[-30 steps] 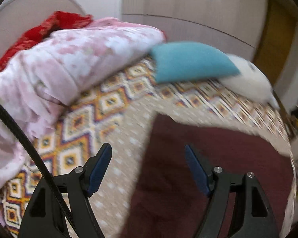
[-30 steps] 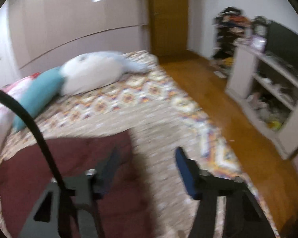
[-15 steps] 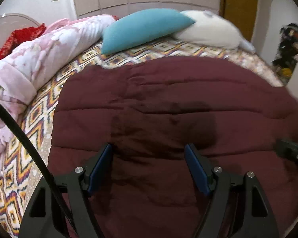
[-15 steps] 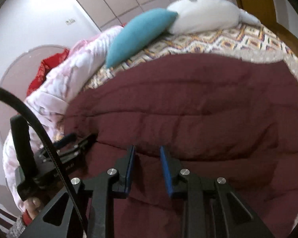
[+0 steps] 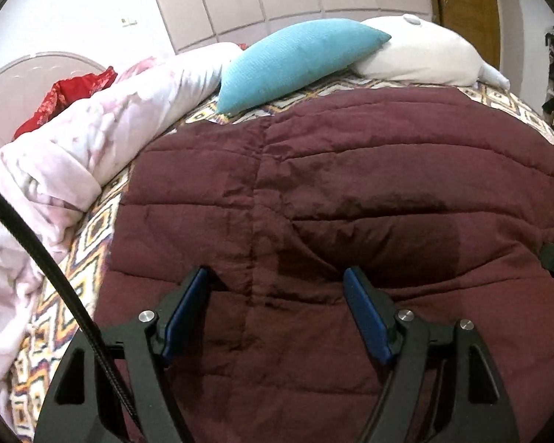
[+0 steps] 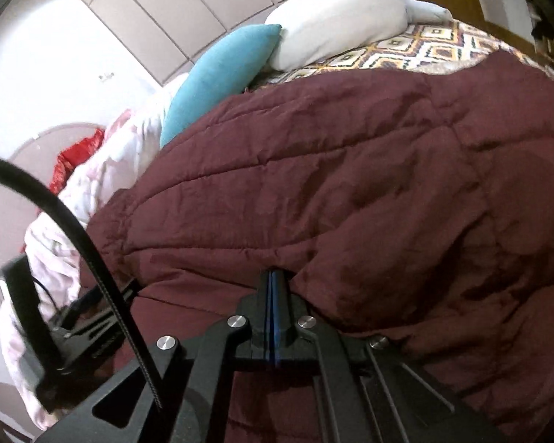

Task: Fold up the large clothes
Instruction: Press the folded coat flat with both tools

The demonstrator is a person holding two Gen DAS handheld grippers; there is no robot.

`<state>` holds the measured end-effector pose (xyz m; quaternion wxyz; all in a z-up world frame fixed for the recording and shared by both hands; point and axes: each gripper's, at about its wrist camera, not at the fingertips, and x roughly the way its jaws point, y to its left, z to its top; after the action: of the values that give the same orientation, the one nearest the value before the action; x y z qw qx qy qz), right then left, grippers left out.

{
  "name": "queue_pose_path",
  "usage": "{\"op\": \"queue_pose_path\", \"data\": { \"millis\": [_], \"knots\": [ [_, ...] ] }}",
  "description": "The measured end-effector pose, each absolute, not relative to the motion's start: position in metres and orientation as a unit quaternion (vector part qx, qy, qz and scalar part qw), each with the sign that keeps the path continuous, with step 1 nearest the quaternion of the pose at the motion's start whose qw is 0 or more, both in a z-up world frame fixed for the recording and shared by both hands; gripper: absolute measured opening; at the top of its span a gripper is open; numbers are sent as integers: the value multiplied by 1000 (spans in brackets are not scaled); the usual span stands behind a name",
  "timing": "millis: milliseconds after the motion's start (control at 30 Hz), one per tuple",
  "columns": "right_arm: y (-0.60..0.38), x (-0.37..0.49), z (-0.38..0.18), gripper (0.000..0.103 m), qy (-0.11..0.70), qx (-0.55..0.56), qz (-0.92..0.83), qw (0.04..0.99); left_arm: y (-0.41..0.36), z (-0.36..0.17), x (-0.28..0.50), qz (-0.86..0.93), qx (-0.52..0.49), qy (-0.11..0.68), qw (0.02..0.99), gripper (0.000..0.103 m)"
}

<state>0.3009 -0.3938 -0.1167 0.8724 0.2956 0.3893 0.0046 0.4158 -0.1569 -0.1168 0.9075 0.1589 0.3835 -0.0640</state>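
Observation:
A large dark maroon quilted comforter (image 5: 351, 184) lies spread over the bed and fills both views (image 6: 351, 166). My left gripper (image 5: 277, 288) is open, its blue pads just above the comforter's near part, holding nothing. My right gripper (image 6: 272, 277) is shut, its tips pressed into a fold of the comforter; whether cloth is pinched between the pads is hidden. The left gripper's body shows at the lower left of the right wrist view (image 6: 66, 328).
A teal pillow (image 5: 295, 59) and a white plush pillow (image 5: 424, 51) lie at the bed's far side. A bunched pink-white blanket (image 5: 74, 155) and red cloth (image 5: 70, 96) lie on the left. The patterned bedsheet (image 5: 85, 243) shows beside the comforter. A wooden door (image 5: 465, 7) stands behind.
Both grippers swung from the bedsheet and room onto the comforter. The right gripper's jaws closed from wide open to fully shut. The left gripper stayed open.

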Motion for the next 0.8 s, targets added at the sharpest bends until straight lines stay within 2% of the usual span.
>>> {"op": "queue_pose_path", "data": {
  "millis": [67,100,200,300,400,467,500,533,567,800],
  "knots": [
    [-394,300,-103,0,409,297,-3,863,-149,-100,406,-68,140,391,907,68],
    [-398,299,-97,3,410,301,-6,861,-146,-93,398,-73,129,389,909,68],
    [-403,270,-65,23,371,322,2,871,-135,-71,375,-98,110,380,913,68],
    [-399,245,-57,25,354,354,52,864,-134,-65,345,-137,109,370,912,68],
    [-387,233,-75,25,367,383,109,841,-145,-83,331,-155,129,379,903,68],
    [-384,236,-92,25,382,394,113,828,-152,-104,334,-149,147,394,895,69],
    [-387,242,-115,19,392,412,101,816,-153,-115,337,-144,144,401,893,69],
    [-387,242,-115,6,392,412,101,816,-152,-121,340,-143,139,402,894,69],
    [-389,245,-124,0,394,415,90,815,-152,-126,341,-141,135,399,896,71],
    [-392,249,-146,0,381,417,80,821,-160,-139,340,-117,154,372,908,73]
  ]
}}
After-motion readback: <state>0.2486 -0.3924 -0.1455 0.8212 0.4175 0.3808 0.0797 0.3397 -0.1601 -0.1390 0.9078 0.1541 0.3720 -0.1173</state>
